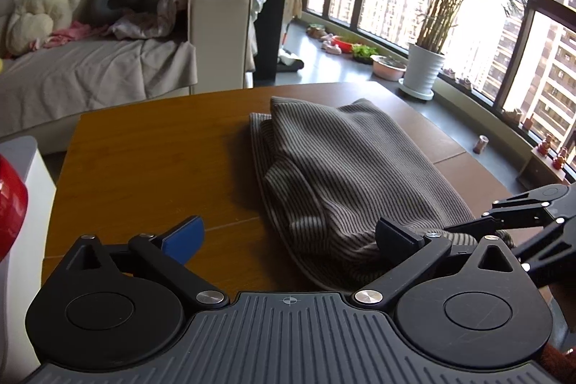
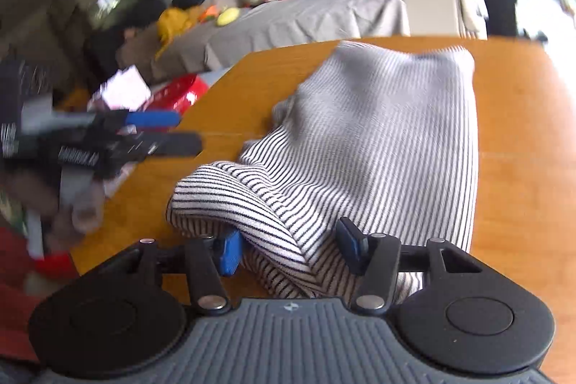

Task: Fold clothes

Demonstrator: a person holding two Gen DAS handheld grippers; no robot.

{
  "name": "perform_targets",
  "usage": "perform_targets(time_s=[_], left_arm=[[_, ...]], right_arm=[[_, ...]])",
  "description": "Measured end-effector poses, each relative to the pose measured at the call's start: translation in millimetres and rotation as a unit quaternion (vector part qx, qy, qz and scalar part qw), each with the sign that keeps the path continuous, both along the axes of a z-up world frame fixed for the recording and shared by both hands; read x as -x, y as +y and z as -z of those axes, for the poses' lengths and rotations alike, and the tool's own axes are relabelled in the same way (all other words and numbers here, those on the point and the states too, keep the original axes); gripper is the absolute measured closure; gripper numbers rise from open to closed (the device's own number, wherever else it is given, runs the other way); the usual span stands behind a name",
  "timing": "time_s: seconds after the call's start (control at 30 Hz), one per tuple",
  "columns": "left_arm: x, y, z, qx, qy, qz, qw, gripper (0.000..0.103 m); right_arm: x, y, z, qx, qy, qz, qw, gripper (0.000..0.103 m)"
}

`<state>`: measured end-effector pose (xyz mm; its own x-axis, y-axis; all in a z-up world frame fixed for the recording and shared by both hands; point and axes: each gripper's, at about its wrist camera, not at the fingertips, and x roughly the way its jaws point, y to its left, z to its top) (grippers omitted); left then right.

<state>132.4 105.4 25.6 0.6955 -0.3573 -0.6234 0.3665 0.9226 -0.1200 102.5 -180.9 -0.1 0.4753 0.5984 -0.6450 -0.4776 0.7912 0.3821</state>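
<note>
Striped black-and-white ribbed knit garment (image 1: 345, 182) lying bunched on the orange-brown wooden counter (image 1: 144, 161), near edge rumpled into a thick roll.

From the left wrist camera: left tool (image 1: 288, 236) spread wide, blue-padded finger over bare wood, the other finger resting against the garment's near edge, nothing pinched. Right tool (image 1: 532, 215) visible at the right edge only as black linkages. Beyond, a grey-covered sofa (image 1: 108, 67) with a white plush toy (image 1: 39, 6), and a potted palm in a white ribbed pot (image 1: 424, 67) by the windows.

From the right wrist camera, partly smeared: right tool (image 2: 291, 251) straddling the rolled near edge, blue pads either side of the fold, seemingly touching the fabric though not pressed together, so a real grip cannot be confirmed. Left tool (image 2: 172, 132) at the left, blurred, off the cloth, fingers apart.
</note>
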Motion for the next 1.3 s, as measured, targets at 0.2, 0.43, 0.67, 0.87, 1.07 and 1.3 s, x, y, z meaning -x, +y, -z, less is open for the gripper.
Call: perform_targets(time_s=[0.2, 0.43, 0.67, 0.87, 1.07, 1.3], left_arm=[[27, 11, 7, -0.024, -0.003, 0.091, 0.9956, 0.000], [34, -28, 31, -0.061, 0.000, 0.148, 0.9871, 0.000], [8, -43, 37, -0.024, 0.026, 0.107, 0.9937, 0.000], [-1, -33, 29, 0.035, 0.053, 0.091, 0.9938, 0.000], [11, 9, -8, 0.099, 0.017, 0.085, 0.9913, 0.000], [-59, -4, 0, 0.056, -0.003, 0.057, 0.9968, 0.009]], right_arm=[[-7, -11, 8, -0.032, 0.024, 0.017, 0.999, 0.049], [4, 8, -3, 0.041, -0.032, -0.012, 0.999, 0.045], [61, 27, -12, 0.162, -0.173, -0.072, 0.969, 0.028], [64, 47, 6, 0.246, -0.228, -0.085, 0.938, 0.063], [56, 55, 8, 0.286, -0.238, -0.098, 0.923, 0.068], [64, 40, -20, 0.278, -0.204, -0.147, 0.927, 0.072]])
